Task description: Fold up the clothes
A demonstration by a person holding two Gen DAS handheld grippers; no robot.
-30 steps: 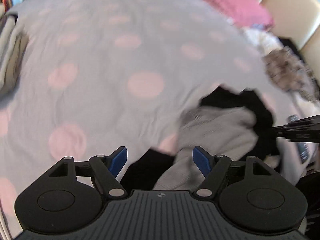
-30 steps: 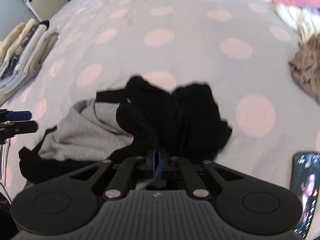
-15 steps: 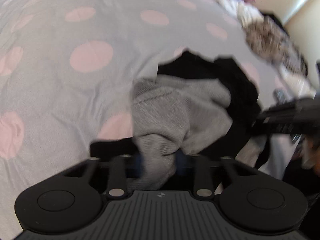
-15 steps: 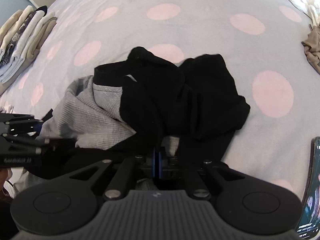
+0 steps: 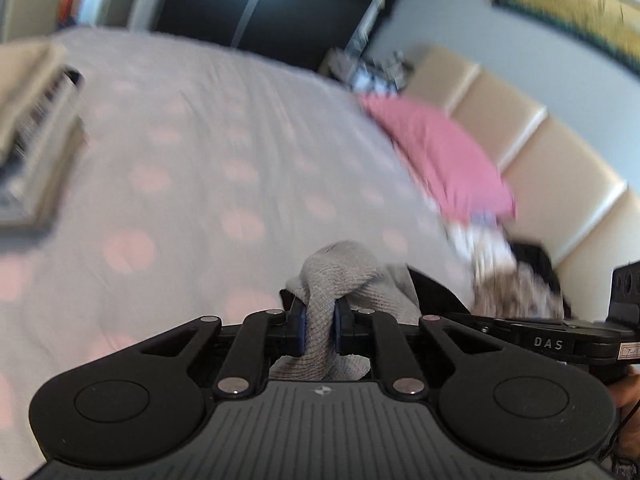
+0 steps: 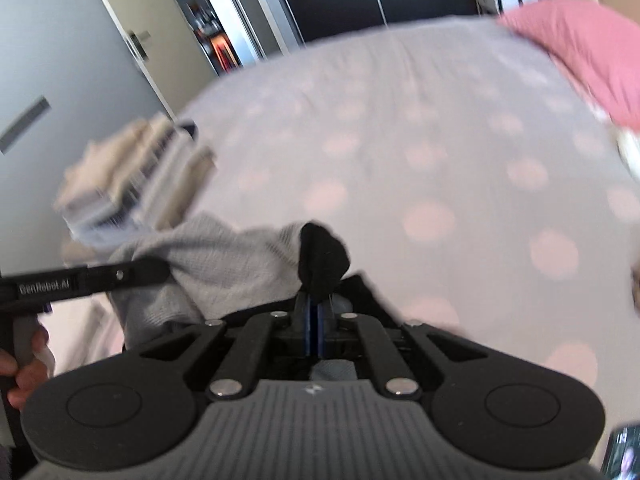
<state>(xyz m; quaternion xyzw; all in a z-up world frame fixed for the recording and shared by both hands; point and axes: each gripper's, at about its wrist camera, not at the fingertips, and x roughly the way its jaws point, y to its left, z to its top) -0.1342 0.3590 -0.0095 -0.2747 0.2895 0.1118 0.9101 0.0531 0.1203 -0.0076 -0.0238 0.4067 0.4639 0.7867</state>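
Note:
A grey and black garment [image 5: 348, 276] is held up off the bed between both grippers. My left gripper [image 5: 319, 330] is shut on a bunch of its grey knit fabric. My right gripper [image 6: 313, 330] is shut on a black part of the same garment [image 6: 322, 260], and grey cloth stretches from there leftward to the other gripper's arm [image 6: 92, 278]. In the left wrist view the right gripper's body [image 5: 560, 340] shows at the right edge. The rest of the garment hangs below the fingers, out of sight.
The bed [image 6: 400, 140] has a grey cover with pink dots. A stack of folded clothes [image 6: 136, 176] sits at its left side. A pink pillow [image 5: 440, 160] and a heap of unfolded clothes [image 5: 516, 280] lie by the beige headboard [image 5: 560, 168]. A phone [image 6: 624, 456] lies bottom right.
My left gripper has shut on the grey fabric. Both grippers have risen and tilted up, lifting the garment off the bed; the room's walls and doors now show.

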